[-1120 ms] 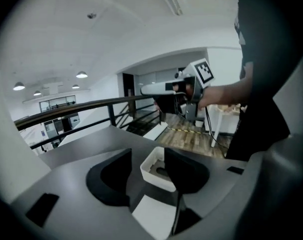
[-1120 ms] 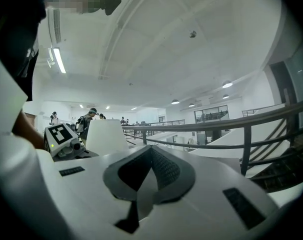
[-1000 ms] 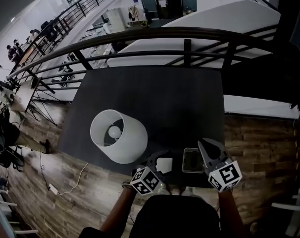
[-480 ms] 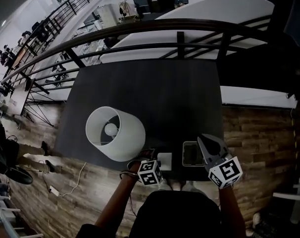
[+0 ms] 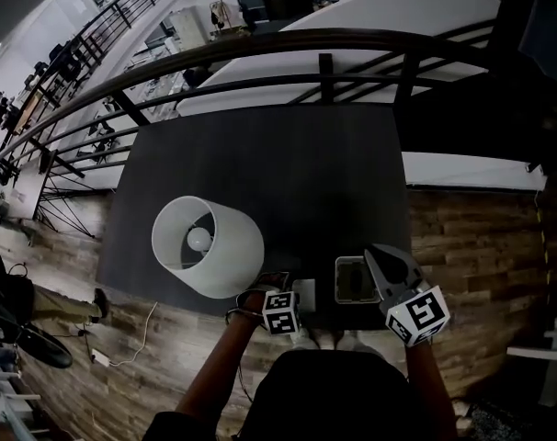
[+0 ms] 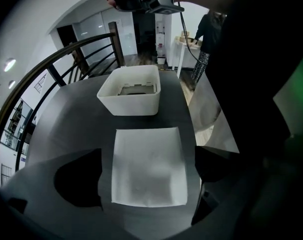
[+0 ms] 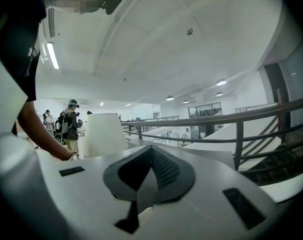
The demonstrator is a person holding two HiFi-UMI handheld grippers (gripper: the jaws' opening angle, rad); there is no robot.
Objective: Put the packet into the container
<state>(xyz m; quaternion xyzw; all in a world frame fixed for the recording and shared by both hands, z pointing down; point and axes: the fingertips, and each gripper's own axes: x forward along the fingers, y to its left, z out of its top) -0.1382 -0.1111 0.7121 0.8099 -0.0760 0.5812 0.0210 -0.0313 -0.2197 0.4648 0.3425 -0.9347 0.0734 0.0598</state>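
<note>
Packet flat on the tabletop, short of the container

The white packet lies flat on the dark tabletop near its front edge, outside the white container, which stands just beyond it with something flat and grey inside. The left hand-held gripper straddles the packet with its jaws spread wide, one on each side, neither pressing on it. The right hand-held gripper hovers over the container's right side, its jaws closed together on nothing. A white lamp shade stands on the tabletop to the left, and a dark railing runs behind the far edge.
</note>
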